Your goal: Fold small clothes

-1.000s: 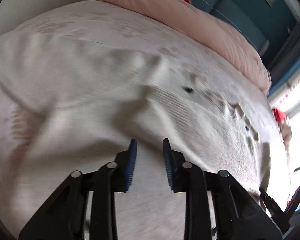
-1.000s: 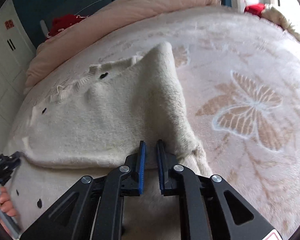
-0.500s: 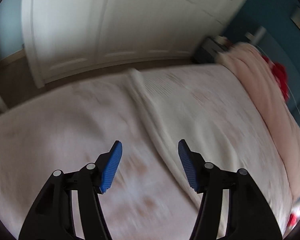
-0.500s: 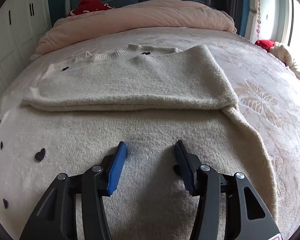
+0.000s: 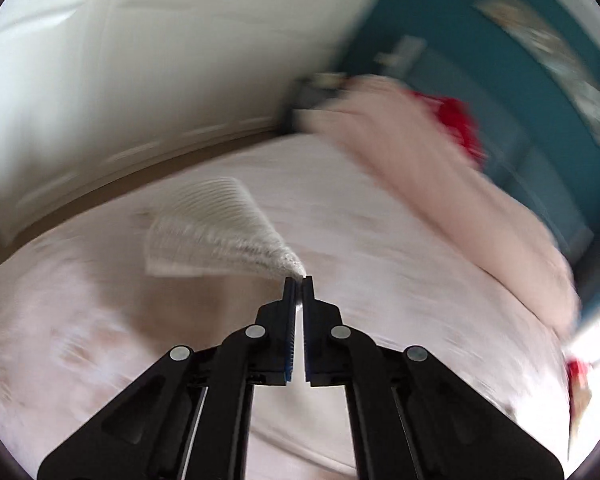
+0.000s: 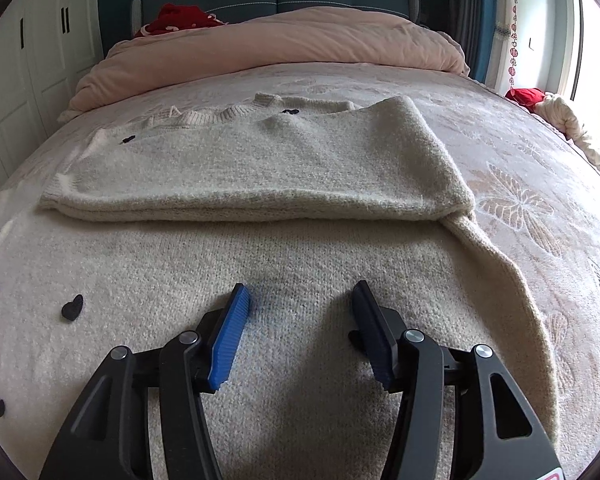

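A cream knit sweater (image 6: 260, 264) with small black hearts lies on the bed, its far part folded over into a flat band (image 6: 252, 164). My right gripper (image 6: 300, 300) is open and empty, low over the near half of the sweater. My left gripper (image 5: 299, 280) is shut on a ribbed cream sleeve end (image 5: 212, 232), which lifts off the bed to the left of the fingertips. The left wrist view is blurred by motion.
The bed has a pale blanket (image 6: 540, 208) with butterfly patterns. A pink duvet (image 6: 268, 48) and a red item (image 6: 180, 20) lie at the headboard. White wardrobe doors (image 5: 120, 60) stand to the left. Red and cream cloth (image 6: 548, 108) lies at the right edge.
My left gripper has closed on the sleeve end and lifted it. My right gripper let go of the folded part a second ago and has stayed open over the sweater.
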The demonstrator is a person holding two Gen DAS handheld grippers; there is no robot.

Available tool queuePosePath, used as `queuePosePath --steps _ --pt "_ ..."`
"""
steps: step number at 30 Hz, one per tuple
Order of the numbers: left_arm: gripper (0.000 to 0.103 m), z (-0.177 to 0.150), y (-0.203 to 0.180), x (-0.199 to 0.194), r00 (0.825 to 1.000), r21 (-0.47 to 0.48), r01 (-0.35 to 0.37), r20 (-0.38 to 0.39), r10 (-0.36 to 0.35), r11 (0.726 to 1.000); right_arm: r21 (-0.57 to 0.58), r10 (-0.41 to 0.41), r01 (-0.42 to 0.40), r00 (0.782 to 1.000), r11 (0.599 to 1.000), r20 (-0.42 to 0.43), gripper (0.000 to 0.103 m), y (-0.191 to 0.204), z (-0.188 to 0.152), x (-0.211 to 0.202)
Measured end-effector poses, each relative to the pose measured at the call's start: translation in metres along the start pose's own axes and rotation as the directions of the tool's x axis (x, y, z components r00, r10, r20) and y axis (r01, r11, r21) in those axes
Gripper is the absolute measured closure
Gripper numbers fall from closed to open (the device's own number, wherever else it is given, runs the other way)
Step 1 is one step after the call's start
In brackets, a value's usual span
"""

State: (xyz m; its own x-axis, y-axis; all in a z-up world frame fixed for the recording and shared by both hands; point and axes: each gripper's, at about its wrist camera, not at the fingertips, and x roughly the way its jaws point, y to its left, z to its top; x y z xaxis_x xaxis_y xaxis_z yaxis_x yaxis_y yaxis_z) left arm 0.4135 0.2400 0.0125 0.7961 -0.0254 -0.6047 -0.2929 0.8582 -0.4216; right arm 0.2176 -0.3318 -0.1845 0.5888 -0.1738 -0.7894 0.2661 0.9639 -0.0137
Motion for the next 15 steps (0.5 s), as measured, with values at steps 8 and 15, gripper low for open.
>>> queuePosePath --steps 8,15 --pt "0.103 -0.148 -0.229 -0.038 0.887 0.255 0.423 -0.311 -0.341 0.869 0.023 0.027 -0.027 1.000 0.999 0.002 0.050 -0.004 0.001 0.001" --pt "0.099 -0.251 -0.224 -0.009 0.797 0.154 0.435 -0.524 -0.300 0.887 0.044 0.055 -0.055 0.998 0.998 0.008 0.049 -0.008 0.000 0.002"
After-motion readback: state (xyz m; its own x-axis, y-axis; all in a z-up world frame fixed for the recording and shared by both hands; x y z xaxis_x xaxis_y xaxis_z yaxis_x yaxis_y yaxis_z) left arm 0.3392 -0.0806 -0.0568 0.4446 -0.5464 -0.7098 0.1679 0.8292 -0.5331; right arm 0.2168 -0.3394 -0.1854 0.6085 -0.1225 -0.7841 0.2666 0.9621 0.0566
